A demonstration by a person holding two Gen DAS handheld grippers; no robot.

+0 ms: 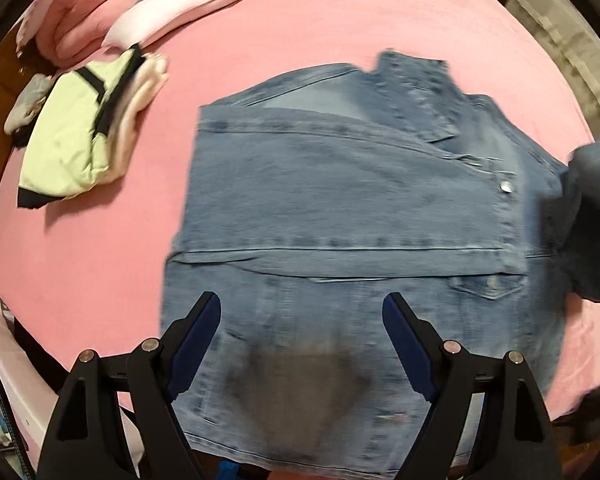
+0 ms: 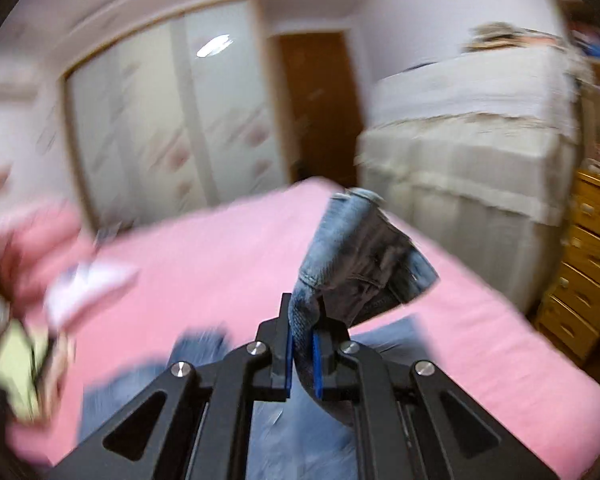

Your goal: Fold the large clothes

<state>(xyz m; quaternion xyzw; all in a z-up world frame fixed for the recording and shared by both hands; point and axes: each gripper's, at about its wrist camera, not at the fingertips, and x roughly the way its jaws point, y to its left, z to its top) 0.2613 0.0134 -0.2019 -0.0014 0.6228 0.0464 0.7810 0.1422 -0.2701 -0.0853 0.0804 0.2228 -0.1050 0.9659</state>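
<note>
1. Denim jacket [image 1: 340,200] spread on pink bed [image 1: 300,20], mid-fold
2. Right gripper [image 2: 302,354] clamped on lifted denim sleeve [image 2: 356,256]
3. Left gripper [image 1: 302,344] wide open, empty, above hem
4. Next, probably: sleeve laid across body

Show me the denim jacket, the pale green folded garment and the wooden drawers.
denim jacket [image 1: 340,200]: left wrist view, its flat middle panel.
pale green folded garment [image 1: 66,142]: left wrist view, its top face.
wooden drawers [image 2: 588,268]: right wrist view, a drawer front.

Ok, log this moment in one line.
left tongs: open above denim jacket | right tongs: shut on jacket sleeve, lifted | surface: pink bed
</note>
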